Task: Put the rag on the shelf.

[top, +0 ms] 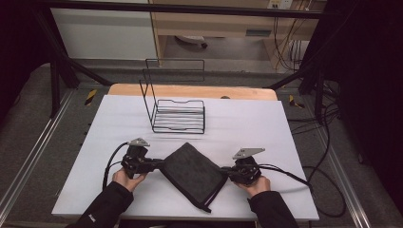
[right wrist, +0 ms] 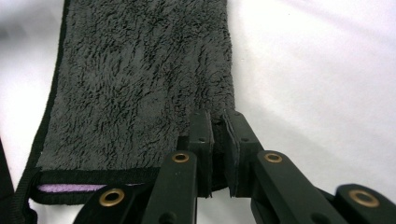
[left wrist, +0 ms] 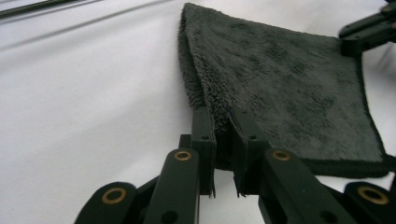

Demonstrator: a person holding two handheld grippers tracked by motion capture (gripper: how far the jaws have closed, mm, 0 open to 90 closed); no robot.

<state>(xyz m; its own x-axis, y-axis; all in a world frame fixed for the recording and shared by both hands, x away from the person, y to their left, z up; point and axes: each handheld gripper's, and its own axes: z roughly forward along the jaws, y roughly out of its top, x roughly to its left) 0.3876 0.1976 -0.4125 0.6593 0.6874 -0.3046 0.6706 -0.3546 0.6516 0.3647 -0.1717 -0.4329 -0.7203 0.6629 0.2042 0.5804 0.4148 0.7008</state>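
Note:
A dark grey fluffy cloth (top: 192, 171) lies folded on the white table (top: 266, 133), turned like a diamond. My left gripper (top: 160, 165) is shut on the cloth's left corner; in the left gripper view the pile (left wrist: 280, 93) is pinched between the jaws (left wrist: 222, 126). My right gripper (top: 224, 174) is shut on the right corner, and in the right gripper view the cloth (right wrist: 140, 84) runs up from the jaws (right wrist: 217, 122). A black hemmed edge (right wrist: 93, 176) with a sliver of purple (right wrist: 60, 188) shows at the bottom left there.
A black wire rack (top: 176, 111) stands upright at the back middle of the table, just beyond the cloth. The table's wooden far edge (top: 190, 90) lies behind it. Cables (top: 328, 190) trail off the right side onto the floor.

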